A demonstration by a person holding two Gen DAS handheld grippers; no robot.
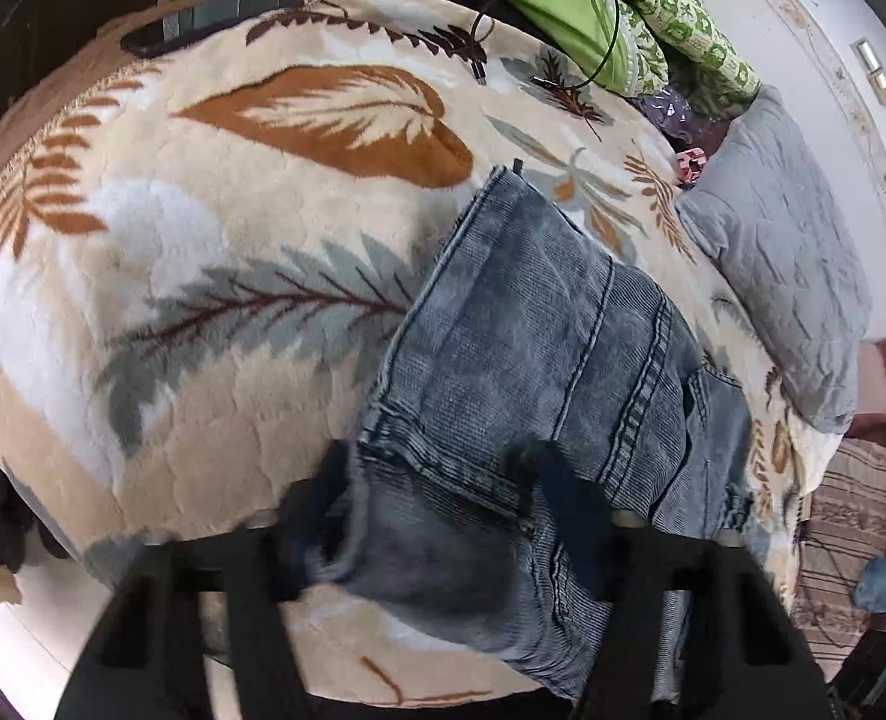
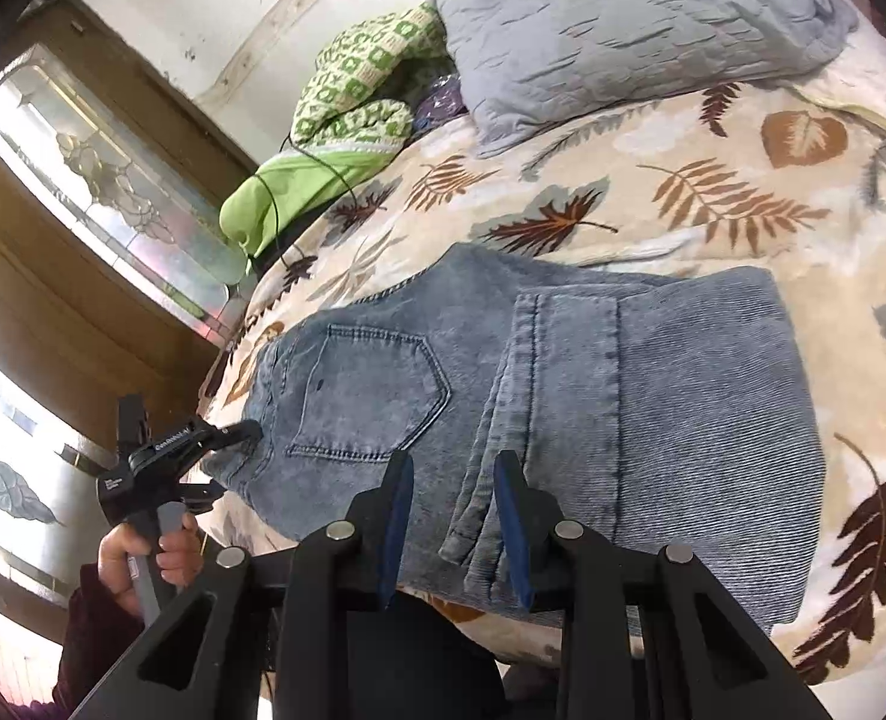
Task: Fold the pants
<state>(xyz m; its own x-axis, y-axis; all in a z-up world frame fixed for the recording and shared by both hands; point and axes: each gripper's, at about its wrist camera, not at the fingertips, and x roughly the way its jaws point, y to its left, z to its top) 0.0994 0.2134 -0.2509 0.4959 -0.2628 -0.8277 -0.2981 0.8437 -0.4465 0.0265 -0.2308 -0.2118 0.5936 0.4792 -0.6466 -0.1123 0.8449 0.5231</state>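
Blue jeans [image 1: 532,330] lie folded on a leaf-patterned blanket [image 1: 203,240]. In the right wrist view the jeans [image 2: 652,396] show a back pocket on the left, with the legs folded over on the right. My left gripper [image 1: 431,474] is shut on the waistband corner, and denim fills the gap between its fingers. In the right wrist view a hand [image 2: 143,546] holds that left gripper [image 2: 227,459] at the jeans' left edge. My right gripper [image 2: 451,480] is shut on the stacked edge of the folded legs at the near side.
A grey quilted pillow [image 2: 622,30] lies beyond the jeans. Green clothes [image 2: 347,96] and a black cable [image 1: 490,18] sit at the blanket's far corner. A dark phone [image 1: 203,24] lies near the far edge. A wooden door with glass [image 2: 83,180] stands at the left.
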